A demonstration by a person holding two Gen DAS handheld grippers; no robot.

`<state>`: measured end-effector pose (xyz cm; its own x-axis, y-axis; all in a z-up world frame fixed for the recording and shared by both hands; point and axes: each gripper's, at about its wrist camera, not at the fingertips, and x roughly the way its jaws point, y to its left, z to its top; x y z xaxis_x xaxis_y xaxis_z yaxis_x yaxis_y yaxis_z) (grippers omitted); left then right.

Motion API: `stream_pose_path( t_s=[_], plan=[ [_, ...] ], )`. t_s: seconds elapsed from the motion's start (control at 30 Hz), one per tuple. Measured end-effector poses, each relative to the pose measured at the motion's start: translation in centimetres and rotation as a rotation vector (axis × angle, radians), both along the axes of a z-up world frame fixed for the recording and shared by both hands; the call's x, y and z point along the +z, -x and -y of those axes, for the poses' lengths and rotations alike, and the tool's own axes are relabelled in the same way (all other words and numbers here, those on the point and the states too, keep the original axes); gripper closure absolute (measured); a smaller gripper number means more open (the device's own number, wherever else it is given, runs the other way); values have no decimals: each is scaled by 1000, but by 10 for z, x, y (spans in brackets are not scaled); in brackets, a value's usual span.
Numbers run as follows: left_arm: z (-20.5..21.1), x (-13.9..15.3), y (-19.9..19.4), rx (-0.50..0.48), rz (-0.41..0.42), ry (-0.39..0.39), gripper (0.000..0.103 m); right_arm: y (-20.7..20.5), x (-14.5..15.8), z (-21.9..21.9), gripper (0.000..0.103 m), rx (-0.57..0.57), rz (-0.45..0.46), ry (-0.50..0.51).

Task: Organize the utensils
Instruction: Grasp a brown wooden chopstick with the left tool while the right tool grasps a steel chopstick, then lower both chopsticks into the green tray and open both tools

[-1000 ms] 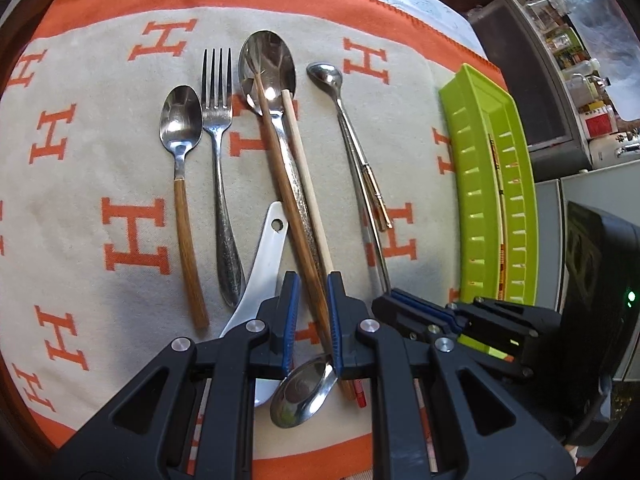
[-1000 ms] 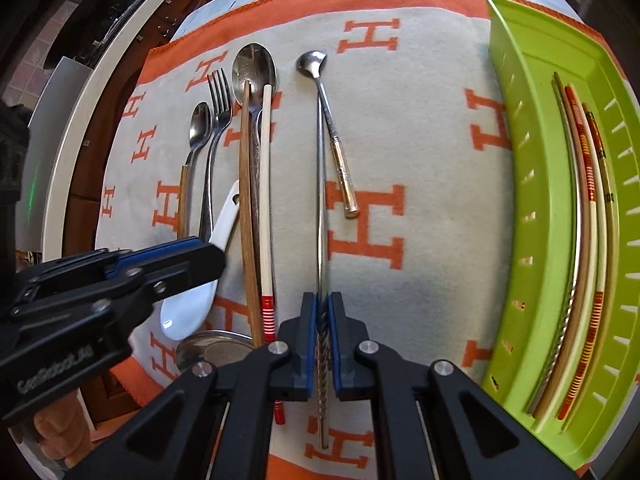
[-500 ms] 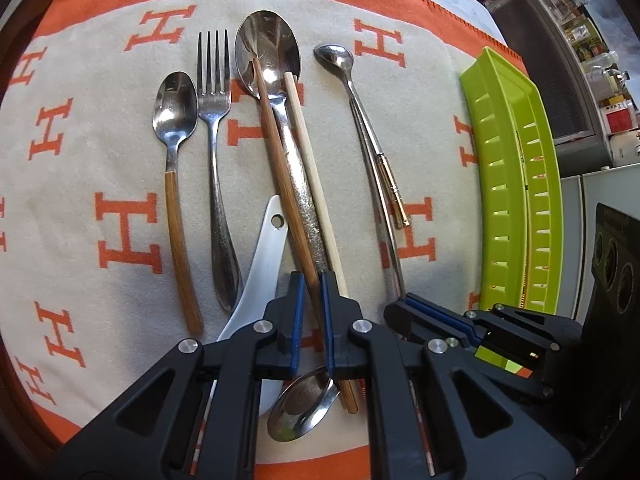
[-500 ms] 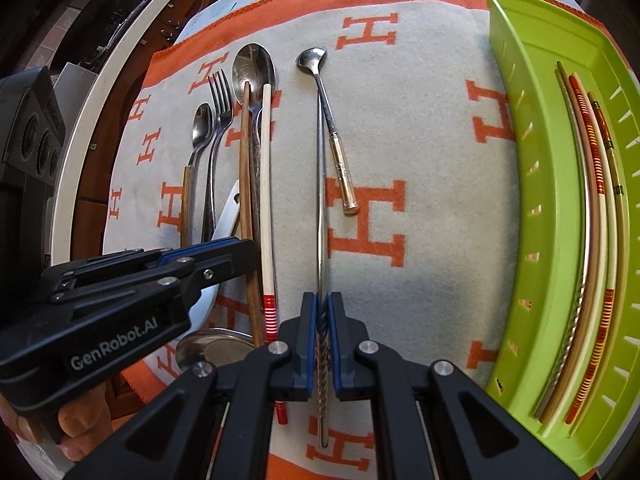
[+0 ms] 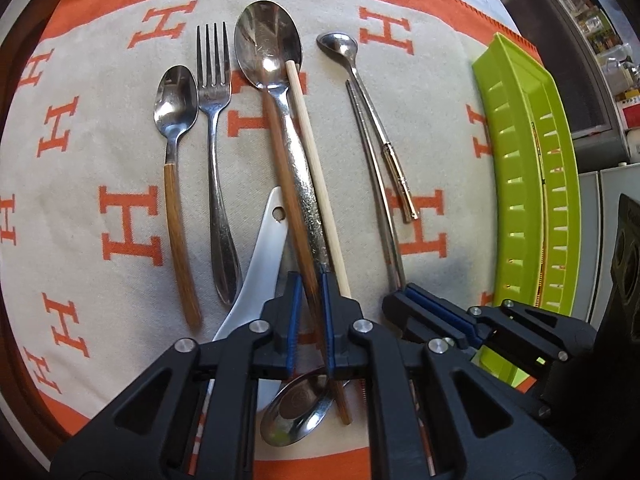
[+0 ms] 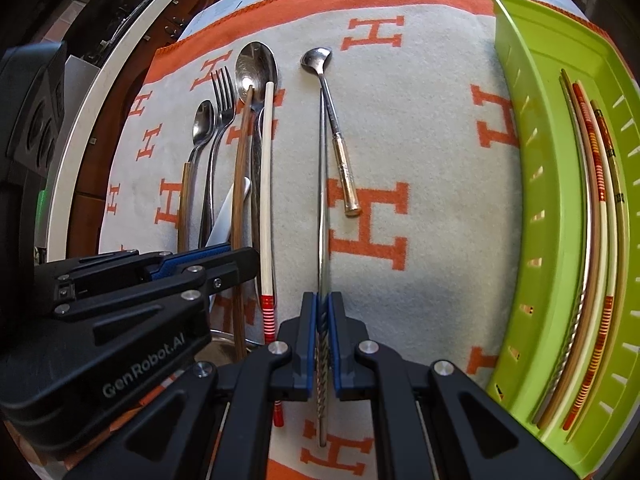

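On the orange-and-cream cloth [image 5: 132,184] lie several utensils side by side. My left gripper [image 5: 310,284] points straight down and is shut on the brown wooden chopstick [image 5: 280,152], which lies across the big spoon [image 5: 268,44]. A pale chopstick with a red-striped end [image 5: 312,152] lies just to its right. My right gripper [image 6: 323,308] is shut on the metal chopstick [image 6: 322,200] near its twisted end. In the right wrist view the left gripper [image 6: 236,258] stands close on the left. The green tray [image 6: 532,160] holds several chopsticks [image 6: 592,200].
A fork [image 5: 214,80], a wood-handled spoon [image 5: 176,96], a white ceramic spoon [image 5: 260,256] and a gold-handled long spoon [image 5: 340,46] lie on the cloth. Another spoon bowl [image 5: 296,408] sits under my left gripper. Dark table edge and shelves ring the cloth.
My left gripper has narrowed its jaws onto the brown chopstick and come slightly lower and closer to the right gripper. The right gripper and its metal chopstick have stayed still.
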<state>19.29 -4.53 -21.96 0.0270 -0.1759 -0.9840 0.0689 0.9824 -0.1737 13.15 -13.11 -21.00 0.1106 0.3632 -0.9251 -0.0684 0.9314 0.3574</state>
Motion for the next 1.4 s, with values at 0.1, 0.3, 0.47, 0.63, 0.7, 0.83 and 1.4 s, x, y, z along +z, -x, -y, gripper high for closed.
stream_pose_path(
  t_s=[0.1, 0.3, 0.47, 0.63, 0.7, 0.83, 1.4],
  plan=[
    [-9, 2, 2, 21, 13, 21, 96, 0, 1, -5, 97, 9, 21, 17],
    [-24, 17, 16, 38, 51, 51, 99, -2, 0, -5, 98, 22, 46, -4],
    [-25, 42, 24, 45, 83, 107, 99, 4, 10, 6, 98, -5, 80, -71],
    [0, 69, 27, 11, 104, 156, 99, 11, 32, 25, 98, -47, 135, -132],
    [18, 80, 28, -13, 114, 181, 99, 15, 40, 34, 98, -65, 158, -145],
    [56, 91, 29, -59, 123, 226, 99, 23, 57, 59, 98, -112, 202, -160],
    [169, 41, 6, -140, 58, 196, 98, 31, 40, 163, 97, -288, 200, -16]
  ],
)
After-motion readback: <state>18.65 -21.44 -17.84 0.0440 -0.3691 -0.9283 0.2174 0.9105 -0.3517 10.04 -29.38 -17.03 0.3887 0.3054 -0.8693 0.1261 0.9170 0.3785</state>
